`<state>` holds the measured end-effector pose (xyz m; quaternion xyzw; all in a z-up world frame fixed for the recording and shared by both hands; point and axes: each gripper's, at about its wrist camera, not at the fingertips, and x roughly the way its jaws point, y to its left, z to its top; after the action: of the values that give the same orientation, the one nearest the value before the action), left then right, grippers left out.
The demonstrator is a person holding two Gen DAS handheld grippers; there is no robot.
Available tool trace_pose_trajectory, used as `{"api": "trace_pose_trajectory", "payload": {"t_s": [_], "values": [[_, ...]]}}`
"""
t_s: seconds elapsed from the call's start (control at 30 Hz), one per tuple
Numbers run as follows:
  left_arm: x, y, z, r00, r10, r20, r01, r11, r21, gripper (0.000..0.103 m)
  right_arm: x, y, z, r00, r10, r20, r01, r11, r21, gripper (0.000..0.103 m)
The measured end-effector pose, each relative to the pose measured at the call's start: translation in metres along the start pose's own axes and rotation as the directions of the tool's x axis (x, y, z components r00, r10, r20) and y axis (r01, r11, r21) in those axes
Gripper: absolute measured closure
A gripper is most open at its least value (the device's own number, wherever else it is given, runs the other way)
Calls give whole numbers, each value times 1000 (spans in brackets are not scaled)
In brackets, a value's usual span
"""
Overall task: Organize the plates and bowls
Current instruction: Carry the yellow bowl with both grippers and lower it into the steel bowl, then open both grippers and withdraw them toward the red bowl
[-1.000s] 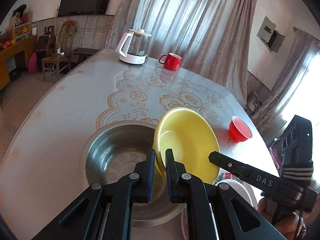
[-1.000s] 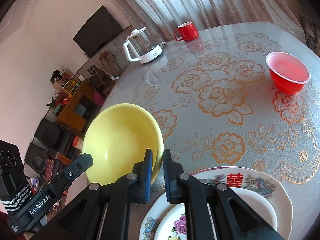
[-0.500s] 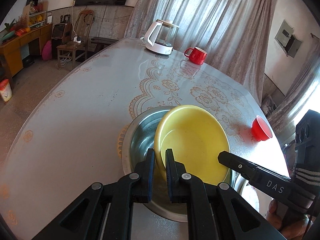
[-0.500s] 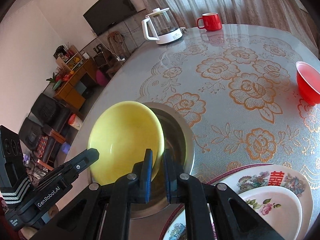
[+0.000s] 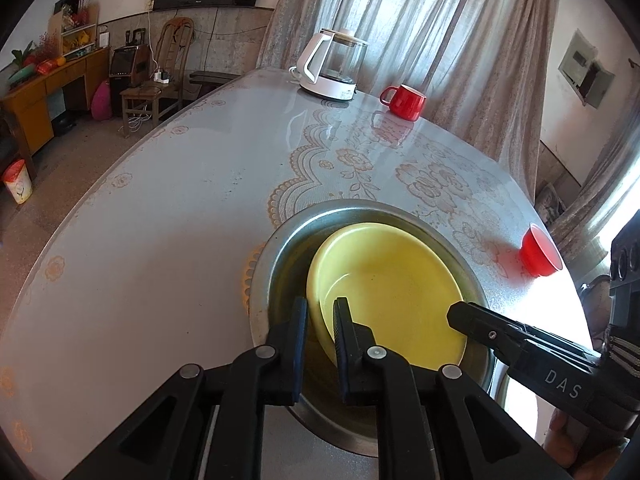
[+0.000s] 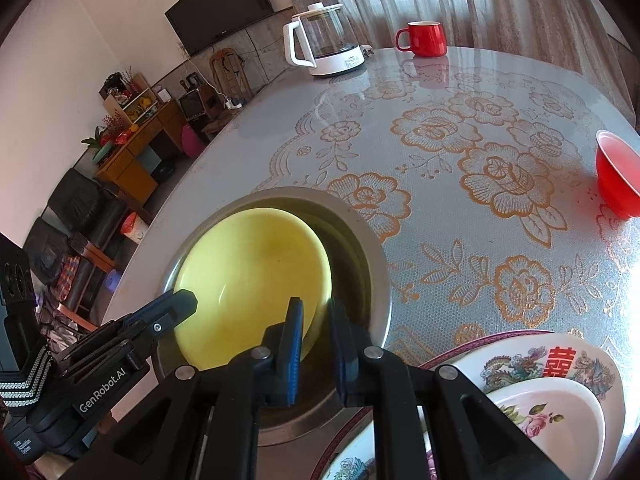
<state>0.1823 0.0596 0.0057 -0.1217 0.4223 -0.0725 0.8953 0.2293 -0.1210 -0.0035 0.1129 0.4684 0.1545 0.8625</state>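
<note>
A yellow bowl [image 5: 392,284] sits inside a large steel bowl [image 5: 276,256] on the table; both show in the right wrist view too, the yellow bowl [image 6: 252,268] within the steel bowl [image 6: 368,256]. My left gripper [image 5: 320,312] straddles the yellow bowl's near rim with jaws slightly apart. My right gripper [image 6: 314,312] straddles the opposite rim, jaws also a little apart. Each gripper shows in the other's view, the right one [image 5: 520,344] and the left one [image 6: 132,332].
A patterned plate [image 6: 560,360] with a white floral dish [image 6: 552,432] on it lies right of the steel bowl. A small red bowl [image 6: 616,176], a red mug [image 5: 404,102] and a glass kettle [image 5: 334,66] stand farther back on the table.
The yellow bowl came down from a tilted hold into the steel bowl. Both grippers' jaws have opened slightly around its rim.
</note>
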Motion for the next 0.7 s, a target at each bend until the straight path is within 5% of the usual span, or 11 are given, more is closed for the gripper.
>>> {"api": "trace_pose_trajectory", "payload": {"t_s": [0.7], "values": [[-22,-8,-5,997,34,68,-35,999,26,81,-22,-5,-5,997,17,69,-18,1000,23,85]]}}
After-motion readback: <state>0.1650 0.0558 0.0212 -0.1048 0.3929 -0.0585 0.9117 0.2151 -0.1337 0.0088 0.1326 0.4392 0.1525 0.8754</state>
